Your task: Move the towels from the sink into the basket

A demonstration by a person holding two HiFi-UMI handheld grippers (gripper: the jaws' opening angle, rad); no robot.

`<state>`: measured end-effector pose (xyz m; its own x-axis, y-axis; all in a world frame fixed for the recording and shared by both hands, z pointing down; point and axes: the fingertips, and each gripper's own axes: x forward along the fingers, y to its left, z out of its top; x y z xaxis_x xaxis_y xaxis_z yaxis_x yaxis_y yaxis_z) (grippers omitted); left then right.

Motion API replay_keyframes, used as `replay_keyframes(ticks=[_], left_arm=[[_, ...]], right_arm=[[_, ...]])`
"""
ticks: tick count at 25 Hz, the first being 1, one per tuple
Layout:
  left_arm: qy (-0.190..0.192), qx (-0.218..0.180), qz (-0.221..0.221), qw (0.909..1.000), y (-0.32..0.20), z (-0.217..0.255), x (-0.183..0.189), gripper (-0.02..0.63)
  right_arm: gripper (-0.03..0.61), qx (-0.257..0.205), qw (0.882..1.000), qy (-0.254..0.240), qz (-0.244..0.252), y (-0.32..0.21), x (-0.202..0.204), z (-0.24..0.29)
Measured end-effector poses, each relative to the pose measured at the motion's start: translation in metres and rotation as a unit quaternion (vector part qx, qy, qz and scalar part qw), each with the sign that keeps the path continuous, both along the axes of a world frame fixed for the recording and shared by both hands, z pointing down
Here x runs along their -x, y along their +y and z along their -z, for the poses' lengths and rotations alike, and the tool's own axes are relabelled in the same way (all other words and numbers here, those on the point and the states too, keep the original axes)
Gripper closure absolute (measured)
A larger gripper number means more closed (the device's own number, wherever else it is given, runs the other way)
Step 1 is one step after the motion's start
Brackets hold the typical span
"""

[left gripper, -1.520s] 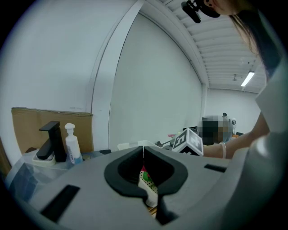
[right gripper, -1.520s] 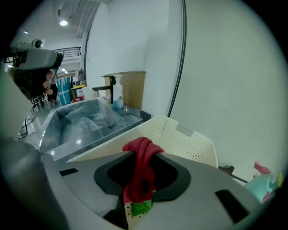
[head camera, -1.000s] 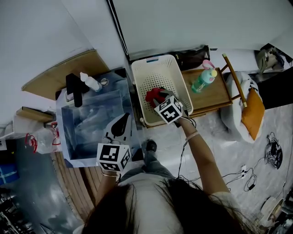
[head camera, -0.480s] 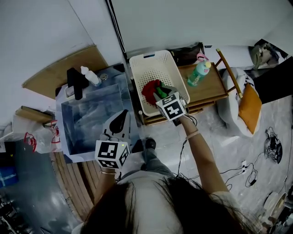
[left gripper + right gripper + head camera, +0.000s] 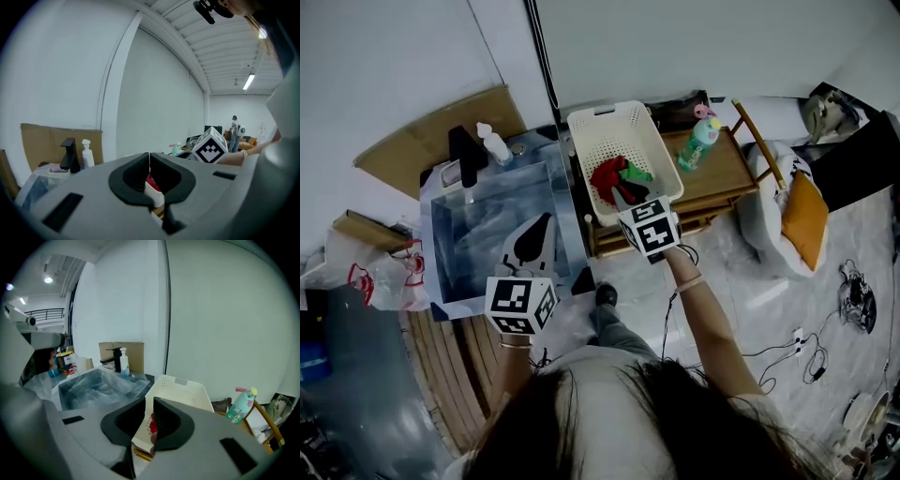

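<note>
While above basket rim (image 5: 609, 112), right gripper (image 5: 623, 199) just narrowed, empty; left gripper (image 5: 542, 225) closed

no legible text, labels, brands or numbers in any view

Wooden table (image 5: 727, 183): basket (image 5: 581, 150) (white), bottle (image 5: 697, 143).

wall (image 5: 694, 47): white | floor (image 5: 769, 309): pale, cables (image 5: 806, 361) | furniture: wooden table (image 5: 727, 178), orange cushion (image 5: 806, 220) | ceiling: strip light (image 5: 248, 81)
</note>
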<state>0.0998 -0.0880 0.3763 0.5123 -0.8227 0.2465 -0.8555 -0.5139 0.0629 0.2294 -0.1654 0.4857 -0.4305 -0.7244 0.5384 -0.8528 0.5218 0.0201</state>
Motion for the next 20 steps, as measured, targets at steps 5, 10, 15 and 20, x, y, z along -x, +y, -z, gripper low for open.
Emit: replay_keyframes(ticks=[5,10,15,20], left_arm=[[0.000,-0.020,0.004,0.9998,0.016,0.014,0.014,0.604],[-0.002,-0.031,0.006,0.9995,0.035,0.023,0.029,0.604],[-0.001,-0.041,0.011,0.9991,0.052,0.031,0.043,0.604],[-0.004,-0.053,0.015,0.9985,0.069,0.039,0.057,0.604]], right_arm=[[0.530,-0.030,0.999,-0.015,-0.013,0.021,0.014,0.023],[0.549,-0.057,0.996,-0.055,-0.031,0.049,0.025,0.049],[0.552,-0.092,0.993,-0.068,-0.022,0.078,0.044,0.079],[0.552,-0.113,0.990,-0.083,-0.018,0.103,0.061,0.100]])
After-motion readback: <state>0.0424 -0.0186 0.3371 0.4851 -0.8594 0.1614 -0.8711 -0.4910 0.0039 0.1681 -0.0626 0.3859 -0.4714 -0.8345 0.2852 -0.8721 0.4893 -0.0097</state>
